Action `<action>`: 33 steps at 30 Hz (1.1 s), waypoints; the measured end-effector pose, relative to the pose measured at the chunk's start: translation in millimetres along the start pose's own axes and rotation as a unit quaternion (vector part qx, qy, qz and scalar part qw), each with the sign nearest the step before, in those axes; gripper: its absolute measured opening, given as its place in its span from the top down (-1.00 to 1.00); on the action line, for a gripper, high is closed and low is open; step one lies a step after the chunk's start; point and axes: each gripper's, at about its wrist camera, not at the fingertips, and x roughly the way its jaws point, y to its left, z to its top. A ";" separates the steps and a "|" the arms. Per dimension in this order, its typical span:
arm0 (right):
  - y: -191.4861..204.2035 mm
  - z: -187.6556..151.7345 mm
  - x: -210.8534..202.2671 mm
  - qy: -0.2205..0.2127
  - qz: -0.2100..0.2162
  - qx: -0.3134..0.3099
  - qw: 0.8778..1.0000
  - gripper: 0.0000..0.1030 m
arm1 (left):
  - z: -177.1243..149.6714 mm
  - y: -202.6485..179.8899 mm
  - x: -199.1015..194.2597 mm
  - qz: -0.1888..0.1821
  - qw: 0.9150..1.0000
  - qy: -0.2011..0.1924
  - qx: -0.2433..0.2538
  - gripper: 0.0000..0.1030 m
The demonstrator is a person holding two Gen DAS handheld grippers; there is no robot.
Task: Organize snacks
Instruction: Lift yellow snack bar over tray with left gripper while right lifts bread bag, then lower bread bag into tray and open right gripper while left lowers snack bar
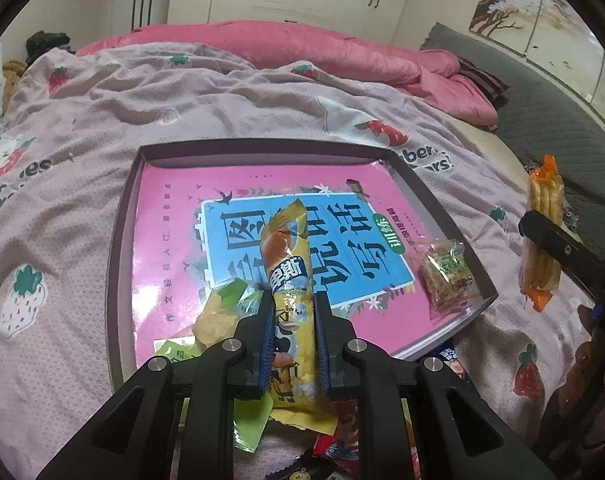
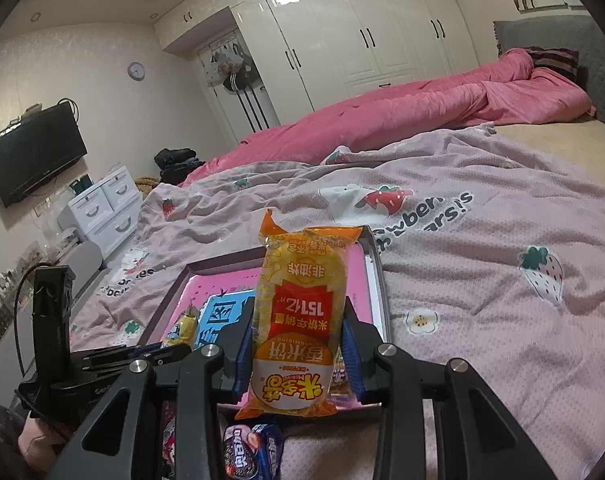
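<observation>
My left gripper [image 1: 292, 312] is shut on a long yellow snack bar [image 1: 288, 264] and holds it over the near part of a shallow dark-rimmed box [image 1: 120, 216] lined with a pink book. My right gripper [image 2: 298, 328] is shut on an orange rice-cracker pack [image 2: 300, 316], held upright above the box's near right corner [image 2: 376, 276]. That pack also shows in the left wrist view [image 1: 542, 236], at the right. A small clear cracker packet [image 1: 446, 272] lies in the box's right corner. Green and yellow packets [image 1: 222, 312] lie at its near left.
The box sits on a pink strawberry-print blanket [image 1: 182, 112] on a bed. More snack packs lie near me: a blue Oreo pack [image 2: 258, 452] and red wrappers [image 1: 338, 440]. A pink quilt [image 2: 382, 120] lies behind. White drawers [image 2: 106, 204] stand left of the bed.
</observation>
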 end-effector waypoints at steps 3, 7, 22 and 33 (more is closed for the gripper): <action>0.8 1.3 7.2 0.004 -0.001 -0.005 1.000 0.27 | -0.9 0.6 1.4 0.003 1.000 0.003 0.002 0.64; 5.0 0.5 18.9 0.015 0.002 -0.015 1.000 0.27 | -1.7 1.1 2.6 0.009 1.000 0.006 0.006 0.64; 27.0 -16.2 55.7 0.063 0.012 -0.069 0.996 0.27 | -2.1 -0.8 4.1 0.016 1.000 0.010 0.014 0.64; 24.0 -28.2 69.3 0.099 0.000 -0.070 0.993 0.26 | -3.7 -2.4 5.3 0.016 1.000 0.016 0.019 0.64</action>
